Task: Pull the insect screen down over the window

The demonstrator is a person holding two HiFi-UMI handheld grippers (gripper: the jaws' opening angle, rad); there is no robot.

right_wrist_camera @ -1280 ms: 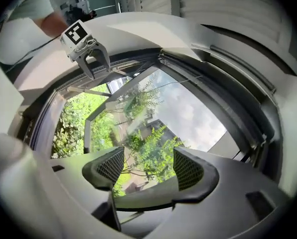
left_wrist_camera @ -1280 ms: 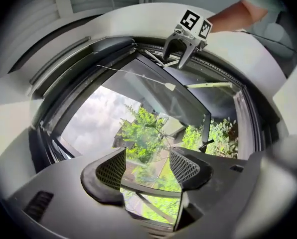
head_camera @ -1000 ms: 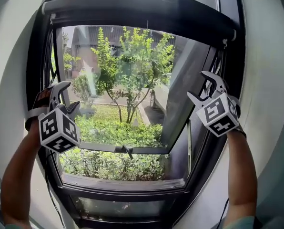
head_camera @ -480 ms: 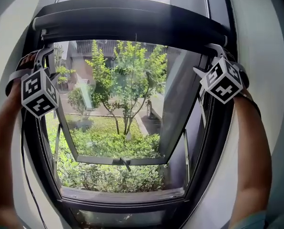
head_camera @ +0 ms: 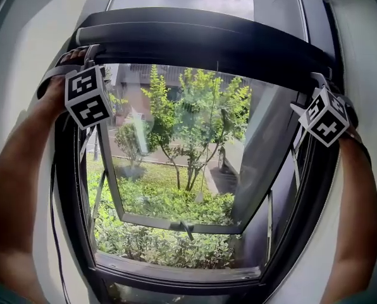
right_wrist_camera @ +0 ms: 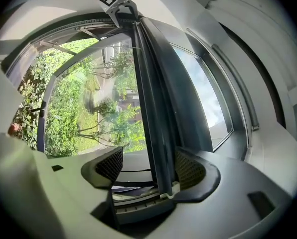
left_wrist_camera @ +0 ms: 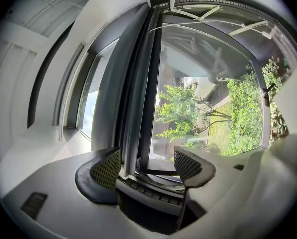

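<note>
The insect screen is rolled up in a dark bar (head_camera: 201, 40) across the top of the window. My left gripper (head_camera: 86, 56) is raised to the bar's left end and my right gripper (head_camera: 315, 81) to its right end. In the left gripper view the bar (left_wrist_camera: 138, 98) runs away from between the jaws of the left gripper (left_wrist_camera: 146, 163); they are opening and the pads stand clear of it. In the right gripper view the bar (right_wrist_camera: 156, 98) passes between the open jaws of the right gripper (right_wrist_camera: 148, 166), close to the right pad (right_wrist_camera: 188, 169).
The glass sash (head_camera: 176, 163) is pushed outward, with its handle (head_camera: 185, 228) at the lower edge. A thin cord (head_camera: 209, 144) hangs from the bar's middle. The dark window frame (head_camera: 71, 189) encloses the opening, with white wall on both sides. Trees and grass lie outside.
Both grippers have risen from the window's sides to the ends of the top bar. The head view has tilted upward with them.
</note>
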